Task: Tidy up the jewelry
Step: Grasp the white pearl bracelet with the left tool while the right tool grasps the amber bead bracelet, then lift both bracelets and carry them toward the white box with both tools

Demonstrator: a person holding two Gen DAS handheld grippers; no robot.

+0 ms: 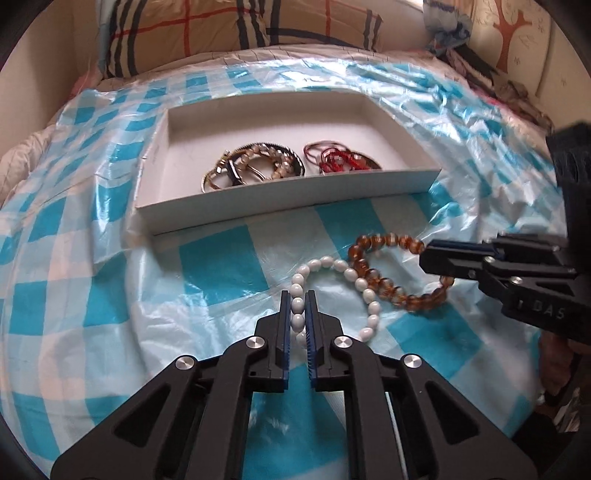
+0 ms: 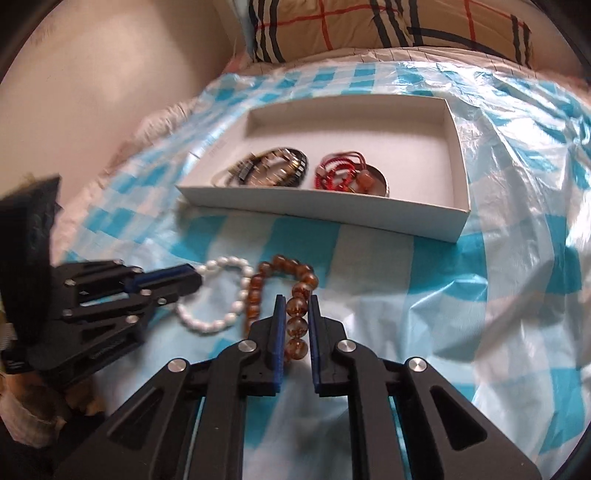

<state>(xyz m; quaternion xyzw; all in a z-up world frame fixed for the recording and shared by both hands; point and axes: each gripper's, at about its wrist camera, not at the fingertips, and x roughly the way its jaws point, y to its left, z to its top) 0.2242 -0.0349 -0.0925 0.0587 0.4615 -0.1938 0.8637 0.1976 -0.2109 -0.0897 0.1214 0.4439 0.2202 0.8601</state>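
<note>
A white bead bracelet [image 1: 354, 280] lies on the blue-checked plastic sheet, overlapping an amber bead bracelet [image 1: 369, 269]. My left gripper [image 1: 297, 299] is shut on the white bracelet's near side. My right gripper [image 2: 296, 302] is shut on the amber bracelet [image 2: 299, 291]. In the left wrist view the right gripper [image 1: 428, 258] comes in from the right. In the right wrist view the left gripper [image 2: 194, 282] comes in from the left onto the white bracelet [image 2: 236, 295]. Both bracelets rest on the sheet.
A shallow white box [image 1: 295, 192] sits beyond the bracelets and holds a pile of dark and pearl bracelets [image 1: 251, 166] and red cord jewelry [image 1: 340, 158]. The same box [image 2: 369, 214] shows in the right wrist view. Plaid pillows [image 1: 221, 33] lie behind.
</note>
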